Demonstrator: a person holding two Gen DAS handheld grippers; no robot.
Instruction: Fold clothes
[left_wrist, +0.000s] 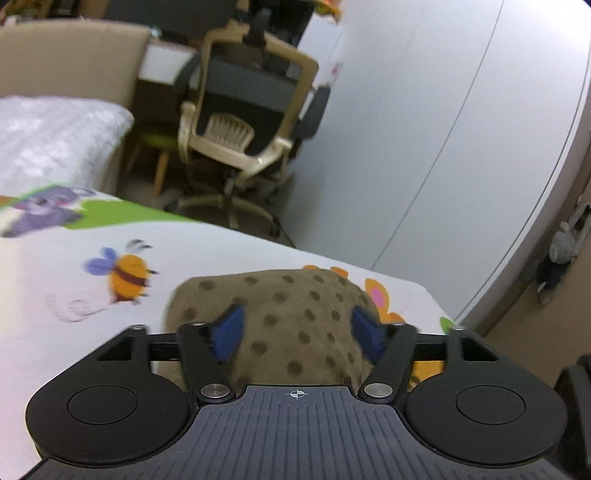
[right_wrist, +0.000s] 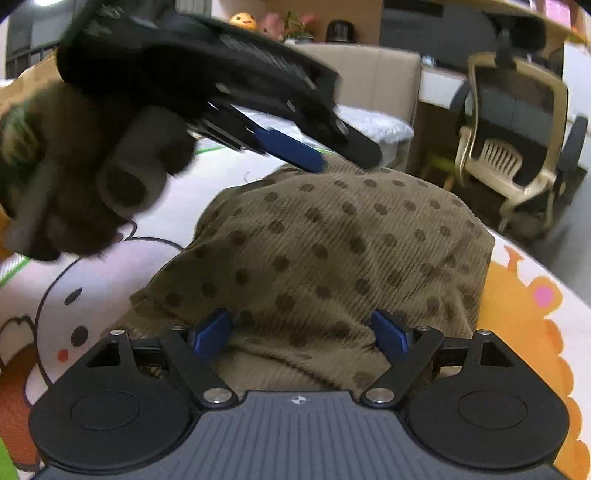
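Both grippers are over the bed now, and we start with the left gripper: its blue pads stand wide apart, nothing pinched between them, and the brown dotted garment lies straight ahead and under the gap. We cannot tell from this view whether the pads touch the cloth. Ahead of the fingers and to their left we have the cartoon sheet with a bee printed on it; past the bed's edge, further ahead, stands an office chair, and off to the right a pale wardrobe door.

Over to the right gripper: its jaws are spread wide too, gripping nothing, with the garment bunched in a mound directly in front of it and running back beneath the fingers. From here we see the left gripper up ahead and to the left, tilted down, one blue pad close to the far top edge of the mound; contact is too blurred to call. A gloved hand holds that tool, near the left edge of our view. Around the garment on both sides we see the printed sheet, a white cartoon face to our left, an orange figure to our right. The chair sits beyond, upper right.
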